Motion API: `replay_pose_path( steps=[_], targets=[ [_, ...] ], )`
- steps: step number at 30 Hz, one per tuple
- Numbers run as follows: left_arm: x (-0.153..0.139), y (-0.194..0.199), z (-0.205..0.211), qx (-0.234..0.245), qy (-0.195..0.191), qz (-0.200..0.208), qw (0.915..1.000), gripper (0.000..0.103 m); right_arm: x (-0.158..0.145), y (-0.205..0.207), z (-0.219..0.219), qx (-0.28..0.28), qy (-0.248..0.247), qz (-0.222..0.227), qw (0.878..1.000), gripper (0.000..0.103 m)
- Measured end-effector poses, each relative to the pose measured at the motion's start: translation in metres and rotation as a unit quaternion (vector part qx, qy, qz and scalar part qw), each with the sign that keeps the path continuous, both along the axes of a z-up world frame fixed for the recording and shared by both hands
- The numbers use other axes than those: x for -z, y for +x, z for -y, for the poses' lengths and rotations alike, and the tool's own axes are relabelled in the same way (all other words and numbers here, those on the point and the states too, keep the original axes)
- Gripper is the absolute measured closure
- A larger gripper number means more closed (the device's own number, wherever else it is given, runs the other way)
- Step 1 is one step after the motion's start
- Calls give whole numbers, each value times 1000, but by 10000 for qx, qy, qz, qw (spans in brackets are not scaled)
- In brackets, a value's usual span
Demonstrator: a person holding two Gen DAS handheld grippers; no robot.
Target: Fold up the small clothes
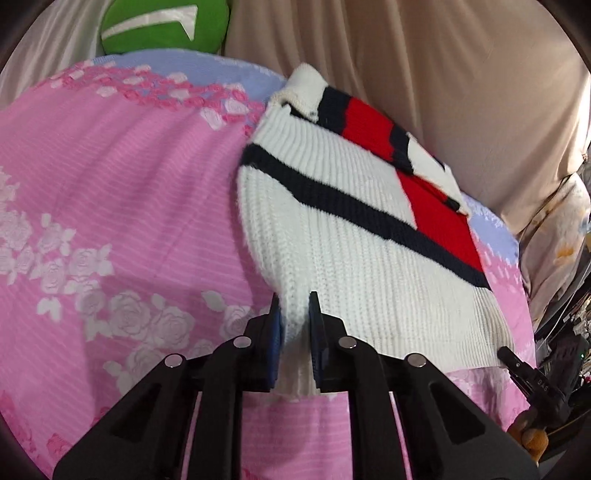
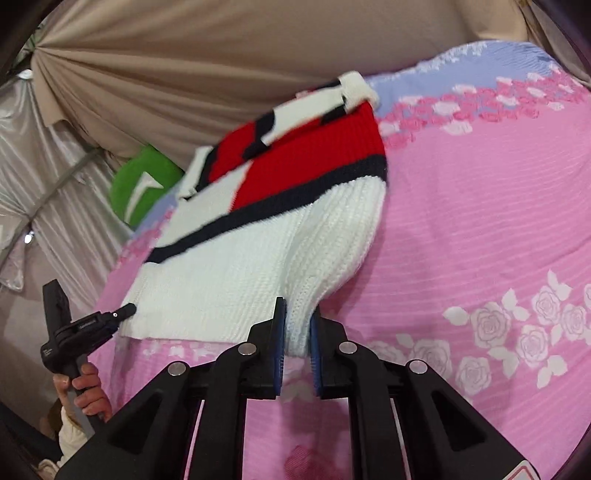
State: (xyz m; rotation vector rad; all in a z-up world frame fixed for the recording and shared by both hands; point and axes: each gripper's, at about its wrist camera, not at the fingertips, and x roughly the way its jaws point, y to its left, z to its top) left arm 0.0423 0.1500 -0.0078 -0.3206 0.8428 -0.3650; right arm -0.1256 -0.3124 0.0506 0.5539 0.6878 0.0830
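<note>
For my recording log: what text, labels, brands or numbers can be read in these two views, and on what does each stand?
"DAS": unsure reading, small white print on the right gripper body, left wrist view.
Small white print on the left gripper body, right wrist view: too blurred to read.
White mark on the green cushion: a shape, no letters.
Red-edged sticker at the bottom corner, right wrist view: cut off, unreadable.
Knit sweater: no text visible.

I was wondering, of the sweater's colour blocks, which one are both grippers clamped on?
The plain white ribbed hem section of the sweater, below the navy stripe; left gripper and right gripper both pinch it, away from the red blocks.
</note>
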Motion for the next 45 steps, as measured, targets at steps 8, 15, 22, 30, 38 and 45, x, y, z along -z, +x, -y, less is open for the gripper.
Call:
replay_pose_path(
  steps=[8, 15, 22, 30, 38, 45],
  targets=[
    [-55, -78, -36, 121, -161, 834, 9963, 103, -36, -69, -9, -4, -155, 573, 9982, 98],
    [-85, -151, -63, 111, 104, 1365, 9905, 103, -58, -122, -14, -285, -362, 754, 9961, 103],
    [-15, -75, -64, 264, -624, -189, 9975, 45, -24, -77, 20, 342, 70, 170, 9992, 35],
    [17, -20, -32, 287, -835, -492, 9949, 34, 8, -2, 27, 66, 744, -394, 9964, 34],
    [-22, -37, -30, 522, -935, -56, 9942, 94, -17, -5, 14, -235, 840, 358, 9955, 95],
    [-112, -144, -67, 1068, -1157, 1353, 9782, 95, -103, -131, 2, -649, 370, 2302, 9703, 96]
  ],
)
